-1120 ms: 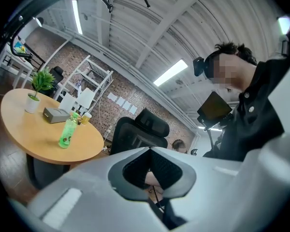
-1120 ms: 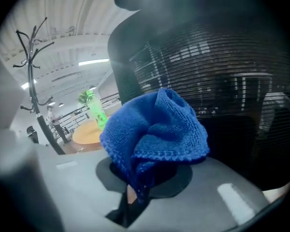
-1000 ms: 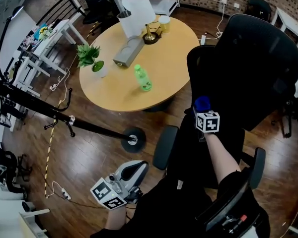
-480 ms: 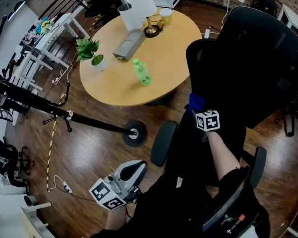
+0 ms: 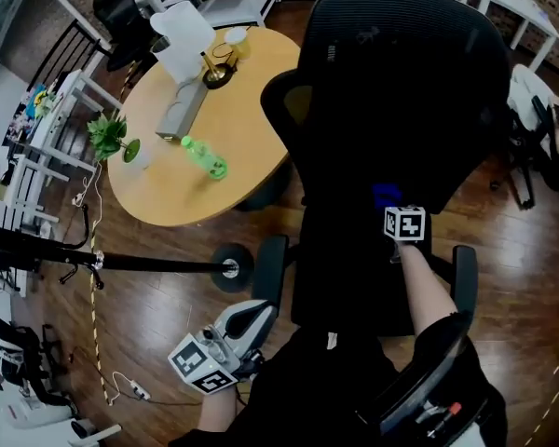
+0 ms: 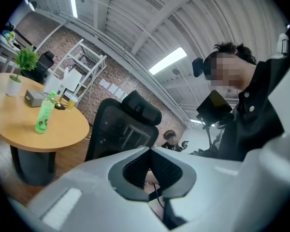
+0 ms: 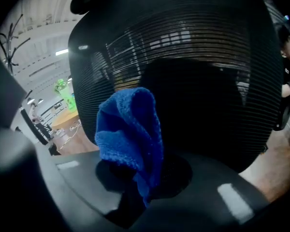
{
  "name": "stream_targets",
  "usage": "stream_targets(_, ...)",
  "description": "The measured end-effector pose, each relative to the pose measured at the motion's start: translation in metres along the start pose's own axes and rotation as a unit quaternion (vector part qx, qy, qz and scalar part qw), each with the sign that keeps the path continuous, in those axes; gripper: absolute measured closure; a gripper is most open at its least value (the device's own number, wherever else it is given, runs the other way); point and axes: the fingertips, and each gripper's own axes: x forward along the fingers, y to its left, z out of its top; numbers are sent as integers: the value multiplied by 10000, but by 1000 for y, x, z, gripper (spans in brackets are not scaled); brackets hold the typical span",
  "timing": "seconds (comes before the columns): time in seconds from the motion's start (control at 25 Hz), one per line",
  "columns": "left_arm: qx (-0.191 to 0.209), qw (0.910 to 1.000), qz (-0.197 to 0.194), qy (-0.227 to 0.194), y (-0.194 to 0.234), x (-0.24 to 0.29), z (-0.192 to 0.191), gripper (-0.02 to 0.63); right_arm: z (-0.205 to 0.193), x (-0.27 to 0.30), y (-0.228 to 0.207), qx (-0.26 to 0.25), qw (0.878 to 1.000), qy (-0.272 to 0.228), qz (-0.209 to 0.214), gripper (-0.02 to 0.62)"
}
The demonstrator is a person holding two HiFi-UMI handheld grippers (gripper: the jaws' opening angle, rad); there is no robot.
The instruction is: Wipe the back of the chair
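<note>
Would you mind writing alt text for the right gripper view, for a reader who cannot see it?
The right gripper is shut on a blue cloth, held before the black mesh chair back. A green bottle shows at far left.

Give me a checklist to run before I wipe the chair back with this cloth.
1. Grip: ok, right gripper is shut on the cloth.
2. Aim: ok, the chair back fills the right gripper view.
3. Contact between cloth and chair back: cannot tell.
4. Left gripper clear: ok, shut, empty, held low and apart from the chair back.
5. Bracing: not ok, left gripper isn't steadying the chair back.
</note>
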Motion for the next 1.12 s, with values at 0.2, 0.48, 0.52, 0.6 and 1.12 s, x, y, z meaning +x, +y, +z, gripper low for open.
stream_targets(0.2,105,9987,-446,233,-22,36,0,600,-4,-37,-65,227,9989,-18,-415,540)
stream_targets(0.48,160,9941,-953,495,-35,73,-6,600,-17,-74,-133,506,9904,-85,-1284,540)
stream_targets(0.52,166,9932,-1028,519,-36,77,-6,600,-16,-79,-140,544,9891,-127,-1360,540)
stream_targets(0.6,164,9914,-1170,570,-38,85,-6,600,-13,-91,-149,781,9864,-273,-1419,540)
stream_targets(1.12,115,9935,-890,701,-10,61,4,600,-46,-78,-146,1986,9571,-44,-2110,540)
